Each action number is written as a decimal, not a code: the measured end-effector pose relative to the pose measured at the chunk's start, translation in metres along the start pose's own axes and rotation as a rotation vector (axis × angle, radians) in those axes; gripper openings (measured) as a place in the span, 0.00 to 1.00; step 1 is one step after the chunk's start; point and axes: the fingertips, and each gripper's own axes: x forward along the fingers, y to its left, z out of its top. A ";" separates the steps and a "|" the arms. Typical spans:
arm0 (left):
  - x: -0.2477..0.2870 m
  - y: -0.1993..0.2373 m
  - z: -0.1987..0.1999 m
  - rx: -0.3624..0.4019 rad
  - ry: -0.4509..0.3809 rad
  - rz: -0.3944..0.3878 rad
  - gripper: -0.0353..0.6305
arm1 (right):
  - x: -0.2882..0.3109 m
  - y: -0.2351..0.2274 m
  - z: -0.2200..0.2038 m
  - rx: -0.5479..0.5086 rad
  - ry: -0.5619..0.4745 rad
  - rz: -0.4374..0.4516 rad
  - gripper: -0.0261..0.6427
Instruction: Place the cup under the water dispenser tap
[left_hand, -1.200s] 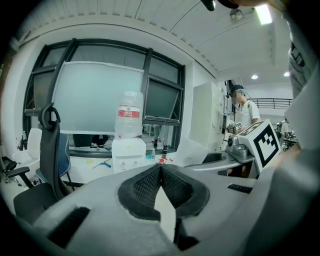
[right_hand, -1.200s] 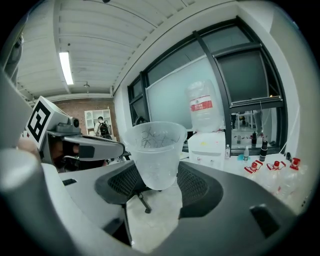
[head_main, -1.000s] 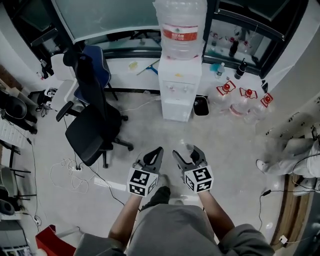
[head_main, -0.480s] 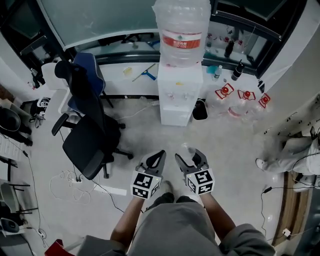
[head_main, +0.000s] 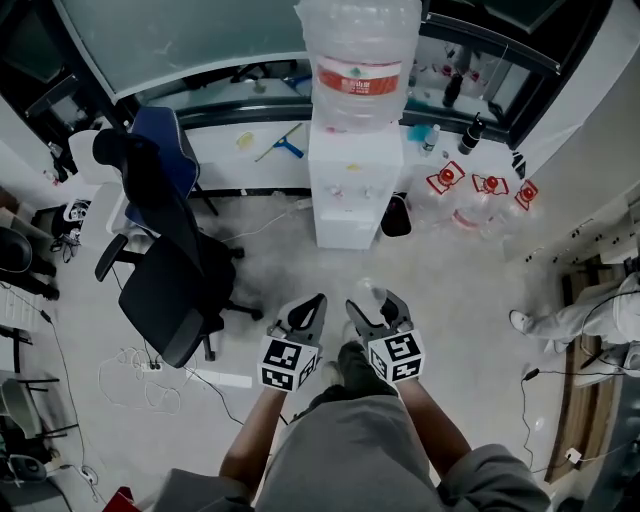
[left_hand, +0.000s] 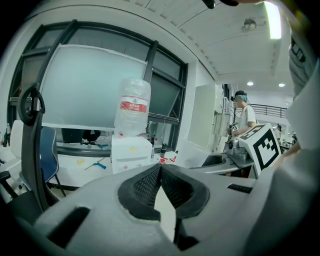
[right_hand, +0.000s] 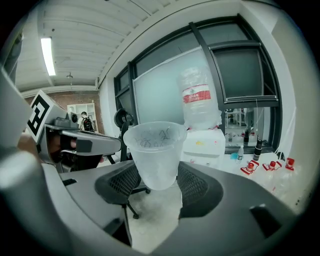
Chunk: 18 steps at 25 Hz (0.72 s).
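Cup (right_hand: 155, 150) is sitting upright, your right gripper (right_hand: 157, 179) pinching its base; left gripper (left_hand: 160, 169) is idling shut, empty. Carry it level toward the far water dispenser (head_main: 346, 195), aiming under a tap.

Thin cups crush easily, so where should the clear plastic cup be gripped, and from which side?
Grip the clear plastic cup low on its tapered wall, from the side. It stands upright, mouth up, so a side grip leaves the rim free, and the narrower base likely resists squeezing better. The right hand-held gripper holds it just so.
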 end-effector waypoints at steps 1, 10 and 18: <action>0.005 0.003 0.000 -0.001 0.001 0.003 0.07 | 0.004 -0.004 0.000 0.001 0.000 0.000 0.41; 0.071 0.044 0.006 -0.029 -0.006 0.054 0.07 | 0.057 -0.054 0.001 0.004 0.030 -0.005 0.41; 0.139 0.090 0.008 -0.064 0.022 0.096 0.07 | 0.123 -0.096 0.003 -0.009 0.065 0.030 0.41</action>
